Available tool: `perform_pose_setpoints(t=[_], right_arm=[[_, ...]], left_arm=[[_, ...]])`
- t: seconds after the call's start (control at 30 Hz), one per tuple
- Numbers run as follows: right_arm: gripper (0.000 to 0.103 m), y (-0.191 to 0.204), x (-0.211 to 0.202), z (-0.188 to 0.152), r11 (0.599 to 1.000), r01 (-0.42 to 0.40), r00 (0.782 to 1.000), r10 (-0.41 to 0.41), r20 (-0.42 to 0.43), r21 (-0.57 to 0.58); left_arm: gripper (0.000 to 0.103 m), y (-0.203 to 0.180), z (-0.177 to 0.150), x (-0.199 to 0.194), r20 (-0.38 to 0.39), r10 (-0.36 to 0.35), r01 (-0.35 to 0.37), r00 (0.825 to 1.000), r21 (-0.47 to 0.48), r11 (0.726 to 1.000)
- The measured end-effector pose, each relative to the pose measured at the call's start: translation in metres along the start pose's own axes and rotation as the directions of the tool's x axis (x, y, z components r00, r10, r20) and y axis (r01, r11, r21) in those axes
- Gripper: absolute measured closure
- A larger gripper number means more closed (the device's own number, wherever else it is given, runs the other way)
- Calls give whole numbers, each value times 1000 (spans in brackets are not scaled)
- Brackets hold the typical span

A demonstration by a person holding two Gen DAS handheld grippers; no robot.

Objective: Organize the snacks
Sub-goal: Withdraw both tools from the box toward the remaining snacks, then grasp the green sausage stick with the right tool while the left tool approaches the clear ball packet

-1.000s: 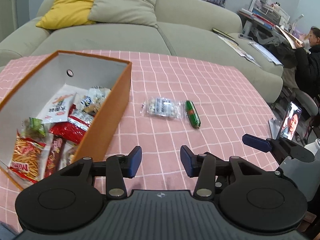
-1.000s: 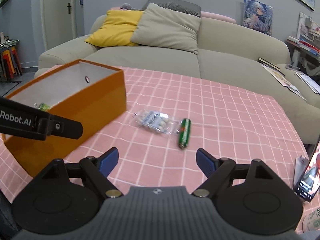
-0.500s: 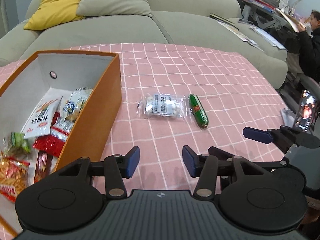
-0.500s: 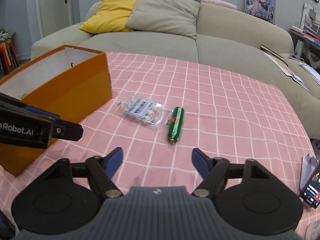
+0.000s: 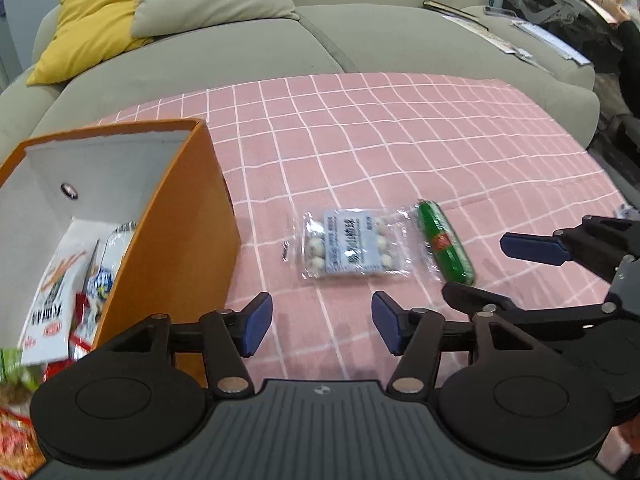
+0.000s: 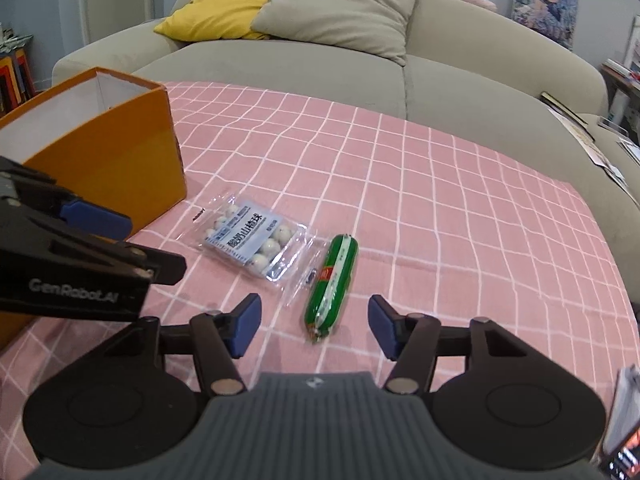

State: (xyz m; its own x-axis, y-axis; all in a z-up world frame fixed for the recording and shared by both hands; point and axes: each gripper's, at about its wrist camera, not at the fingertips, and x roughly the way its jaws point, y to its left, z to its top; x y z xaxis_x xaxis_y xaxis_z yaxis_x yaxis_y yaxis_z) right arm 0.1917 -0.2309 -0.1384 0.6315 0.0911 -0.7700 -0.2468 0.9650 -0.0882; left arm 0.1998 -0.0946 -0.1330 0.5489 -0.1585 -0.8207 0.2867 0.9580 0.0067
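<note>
A clear packet of white candy balls (image 5: 354, 246) (image 6: 256, 238) and a green sausage stick (image 5: 444, 247) (image 6: 332, 284) lie side by side on the pink checked tablecloth (image 5: 400, 152). An orange box (image 5: 160, 248) (image 6: 108, 160) at the left holds several snack packets (image 5: 60, 292). My left gripper (image 5: 322, 328) is open and empty, just short of the candy packet. My right gripper (image 6: 314, 330) is open and empty, its jaws either side of the sausage's near end. Each gripper shows in the other's view: the right one (image 5: 496, 272) and the left one (image 6: 116, 240).
A beige sofa (image 6: 320, 60) with a yellow cushion (image 6: 224, 12) and a grey cushion (image 6: 340, 4) runs behind the table. A phone (image 6: 620, 440) stands at the right table edge. Books and papers (image 5: 500, 36) lie on the sofa's right end.
Both grippers have moved forward and down toward the candy packet and sausage. The left gripper's jaws have opened a little wider; the right gripper now straddles the sausage's near end.
</note>
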Motion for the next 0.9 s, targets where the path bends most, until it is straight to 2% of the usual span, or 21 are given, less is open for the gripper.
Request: perform_pose_setpoints(t=[0.23,0.37,0.47,0.63,0.67,0.7,0.73,0.8,0.83,0.9], right_arm=[[59,-9,19,1,1000,-18,999,18,-28,-4],[75,-14,25,0,1000,-31,998,31,-46,1],[81,-17,25,0,999,-48,998,48,-48,11],[81,-17,22,-2,999,-52,998,53,-47,12],[81,-17,21,-3,998,-54,997,54,-47,13],[82,-17,21,-3,998,-54,997,54,-47,13],[82,-18,20,-4,998,-54,997,54,-47,13],[82,-17,21,-3,999,-43,998,43,-46,9],[82,-17,21,-3,999,-37,998,37,-46,8],[82,-17,21,-3,999,-35,998,35,-48,15]], left_arm=[[35,-3,4,19,-10,11,-10,1000,75,997],[35,-6,5,28,-7,20,-19,1000,97,995],[35,-9,7,34,-7,28,-27,1000,120,992],[35,-8,10,43,-21,4,-1,1000,119,993],[41,-7,11,45,-26,-10,13,1000,117,993],[51,-7,11,46,-31,-21,25,999,114,993],[55,-7,11,47,-37,-29,33,999,111,993],[70,-6,12,48,-40,-29,33,999,111,993],[73,-5,12,48,-42,-28,32,999,113,993],[90,-5,12,48,-47,-37,42,998,111,993]])
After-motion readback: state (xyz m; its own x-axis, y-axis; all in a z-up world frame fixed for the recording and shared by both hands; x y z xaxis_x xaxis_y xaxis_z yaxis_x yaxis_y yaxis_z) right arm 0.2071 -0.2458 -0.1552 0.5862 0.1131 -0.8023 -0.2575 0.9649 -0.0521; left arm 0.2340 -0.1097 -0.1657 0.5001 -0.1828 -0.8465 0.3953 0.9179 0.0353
